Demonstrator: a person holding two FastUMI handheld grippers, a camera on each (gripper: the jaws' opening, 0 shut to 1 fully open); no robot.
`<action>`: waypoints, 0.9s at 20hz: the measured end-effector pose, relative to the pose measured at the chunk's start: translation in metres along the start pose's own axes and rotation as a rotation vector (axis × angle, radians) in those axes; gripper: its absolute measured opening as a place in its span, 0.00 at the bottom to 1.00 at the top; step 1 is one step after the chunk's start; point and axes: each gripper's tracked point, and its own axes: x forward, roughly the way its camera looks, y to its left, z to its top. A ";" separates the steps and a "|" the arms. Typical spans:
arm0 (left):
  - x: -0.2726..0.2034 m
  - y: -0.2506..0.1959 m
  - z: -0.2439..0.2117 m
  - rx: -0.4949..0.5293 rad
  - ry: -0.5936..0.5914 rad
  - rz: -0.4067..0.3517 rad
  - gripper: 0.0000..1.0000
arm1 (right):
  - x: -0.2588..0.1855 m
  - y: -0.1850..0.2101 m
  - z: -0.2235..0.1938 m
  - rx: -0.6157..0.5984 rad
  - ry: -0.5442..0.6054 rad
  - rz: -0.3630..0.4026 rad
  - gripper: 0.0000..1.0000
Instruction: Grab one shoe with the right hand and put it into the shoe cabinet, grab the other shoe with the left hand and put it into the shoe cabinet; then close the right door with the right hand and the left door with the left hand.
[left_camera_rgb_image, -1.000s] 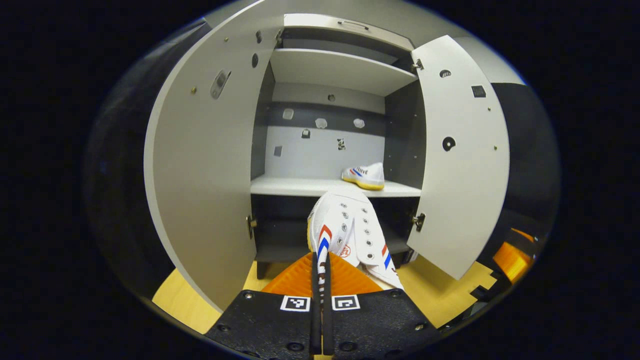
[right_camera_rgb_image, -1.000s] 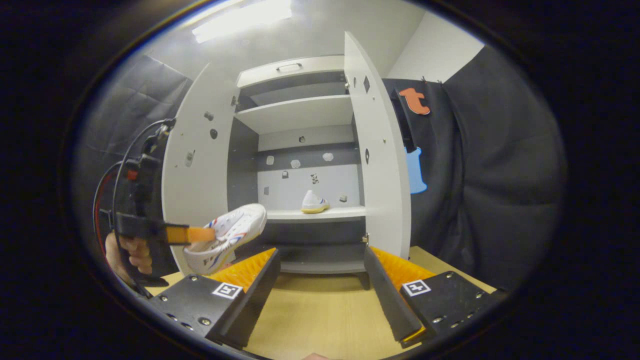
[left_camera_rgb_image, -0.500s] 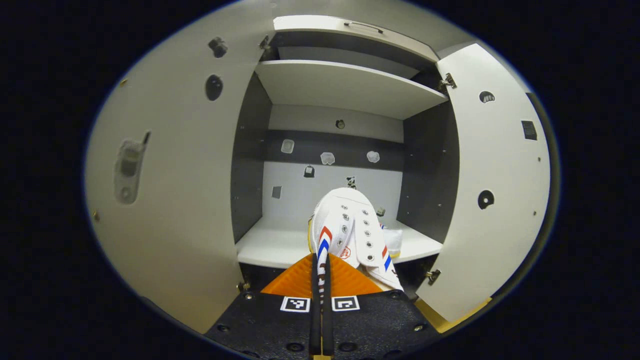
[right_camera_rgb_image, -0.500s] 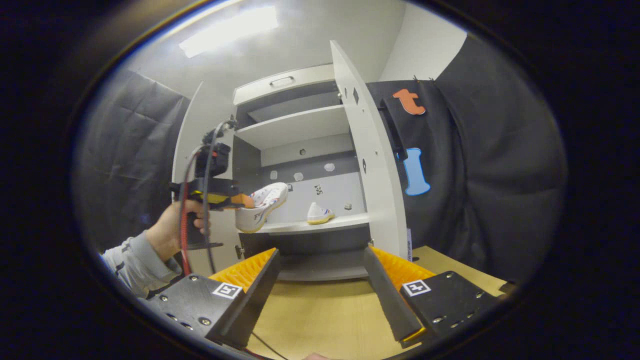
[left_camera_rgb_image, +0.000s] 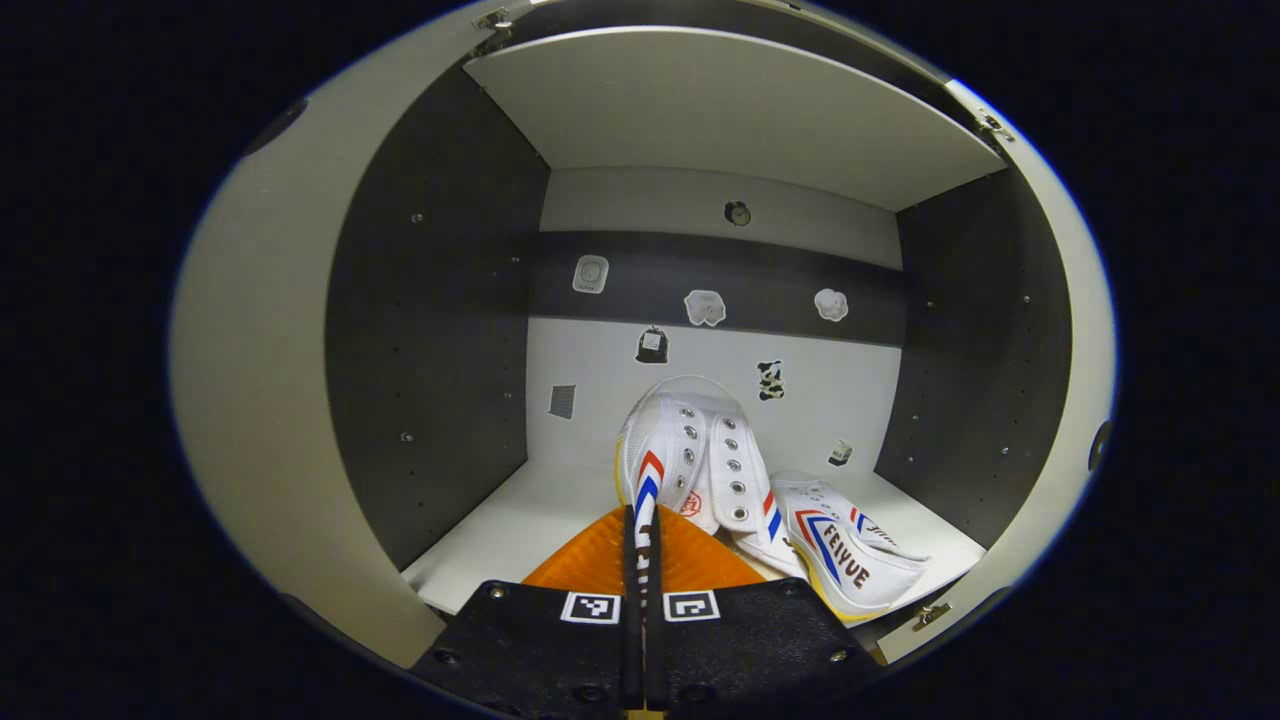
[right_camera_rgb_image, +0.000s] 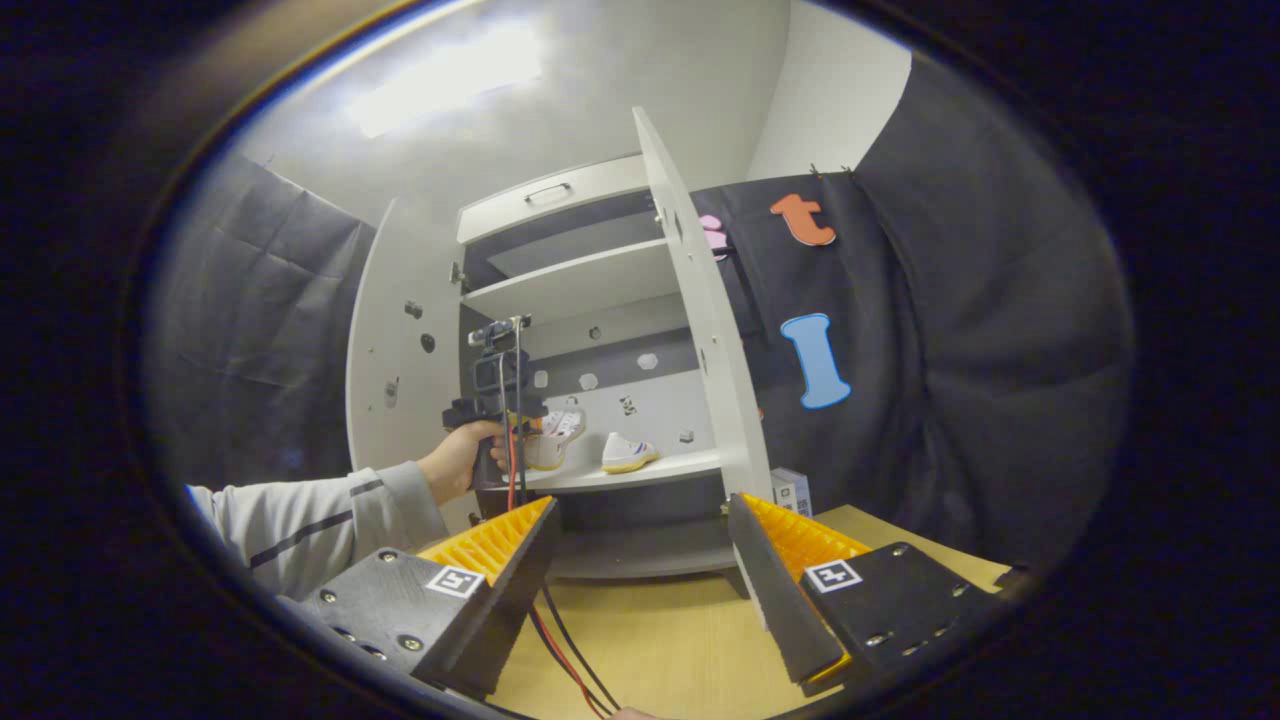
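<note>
Shoe cabinet (right_camera_rgb_image: 590, 290), both doors open: one shoe (left_camera_rgb_image: 850, 555) lies on middle shelf (left_camera_rgb_image: 480, 535), lower right of left gripper view. Left gripper (left_camera_rgb_image: 642, 525) clamped on second shoe (left_camera_rgb_image: 690, 460) above that shelf; right gripper (right_camera_rgb_image: 640, 560) wide open, empty

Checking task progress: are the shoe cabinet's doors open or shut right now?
Open. In the right gripper view both the left door and the right door swing outward, exposing shelves and shoes.
</note>
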 end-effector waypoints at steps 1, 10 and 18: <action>0.009 0.000 -0.004 -0.014 0.020 0.000 0.01 | 0.002 -0.003 0.001 0.011 -0.004 -0.005 1.00; 0.053 0.000 -0.043 0.006 0.163 -0.009 0.02 | 0.008 -0.019 0.002 0.073 -0.021 -0.037 0.98; 0.049 -0.010 -0.037 0.113 0.164 -0.014 0.02 | 0.001 -0.022 0.006 0.024 -0.033 -0.051 0.98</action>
